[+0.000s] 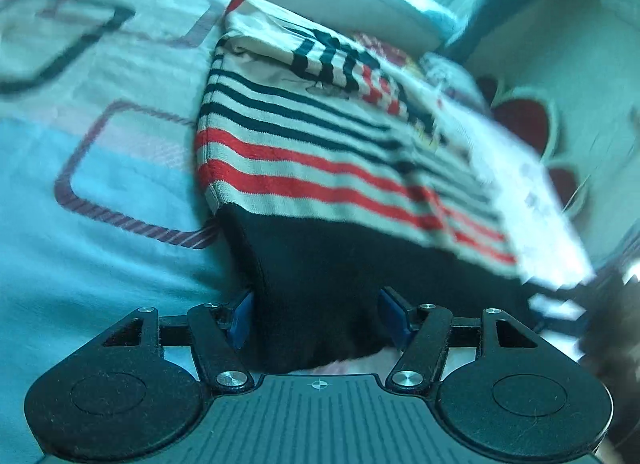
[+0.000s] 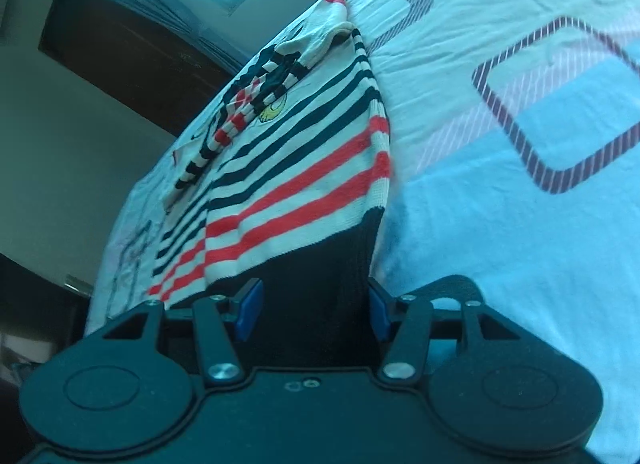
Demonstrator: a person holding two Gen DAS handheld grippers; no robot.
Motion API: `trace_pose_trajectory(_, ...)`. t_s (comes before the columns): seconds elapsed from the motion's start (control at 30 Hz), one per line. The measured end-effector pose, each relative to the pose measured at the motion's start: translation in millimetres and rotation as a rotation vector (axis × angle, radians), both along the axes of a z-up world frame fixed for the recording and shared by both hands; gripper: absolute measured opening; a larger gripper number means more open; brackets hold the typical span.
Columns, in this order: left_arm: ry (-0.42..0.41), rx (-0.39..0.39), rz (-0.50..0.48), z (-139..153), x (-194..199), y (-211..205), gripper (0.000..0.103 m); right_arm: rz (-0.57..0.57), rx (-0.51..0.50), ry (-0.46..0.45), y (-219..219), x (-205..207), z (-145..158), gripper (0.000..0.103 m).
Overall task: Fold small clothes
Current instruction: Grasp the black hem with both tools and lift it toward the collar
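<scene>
Left gripper [image 1: 316, 320]: jaws clamped on the black hem band of the striped sweater [image 1: 320, 152], blue pads [image 1: 242, 318] pressed to the fabric on both sides. Right gripper [image 2: 314, 314]: same, closed on the black band at the opposite hem corner. So I've got both bottom corners pinched.

Sweater lies on the bed sheet [image 1: 100, 264], the light blue one with the rounded-square print. From my grippers outward: black band, red stripes, then dark stripes, collar at the far end. Long axis runs straight away from both cameras, hem toward me, neck pointing away.

Progress, my read: sleeves [image 2: 240, 120] look already folded in across the chest, so the side folds are done. Hem looks raised off the sheet, though I can't tell for sure with the left view blurred. Left to do: carry the hem forward over the body toward the collar, lay it down, release. Probably about halfway.

Another white printed garment [image 1: 520, 184] lies just beside the sweater on the left view's right.
</scene>
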State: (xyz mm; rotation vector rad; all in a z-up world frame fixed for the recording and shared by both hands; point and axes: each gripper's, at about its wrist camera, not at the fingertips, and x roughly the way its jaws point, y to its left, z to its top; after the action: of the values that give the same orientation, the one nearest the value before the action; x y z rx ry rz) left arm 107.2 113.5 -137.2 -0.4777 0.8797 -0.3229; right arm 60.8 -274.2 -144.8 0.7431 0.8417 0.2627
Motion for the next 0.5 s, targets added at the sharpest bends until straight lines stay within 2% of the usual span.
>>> trace_pose_trajectory(0.13, 0.024, -0.139, 0.045, -13.4, 7.3, 14.3, 0.051, -0.021, 0.069, 0.004, -5.5, 0.1, -6.6, 0.049)
trace_pose_trajectory(0.2, 0.029, -0.205, 0.059, -21.0, 8.6, 19.2, 0.051, -0.015, 0.106, 0.006, -7.5, -1.8, -9.0, 0.046)
trace_pose_trajectory(0.33, 0.045, -0.395, 0.098, -41.5, 6.7, 32.0, 0.051, 0.003, 0.182, 0.013, -10.0, -7.7, -15.5, 0.043)
trace_pose_trajectory(0.5, 0.033, -0.434, 0.140, -47.3, 19.3, 34.2, 0.051, -0.032, 0.217, 0.006, -16.1, 4.5, -16.4, 0.042)
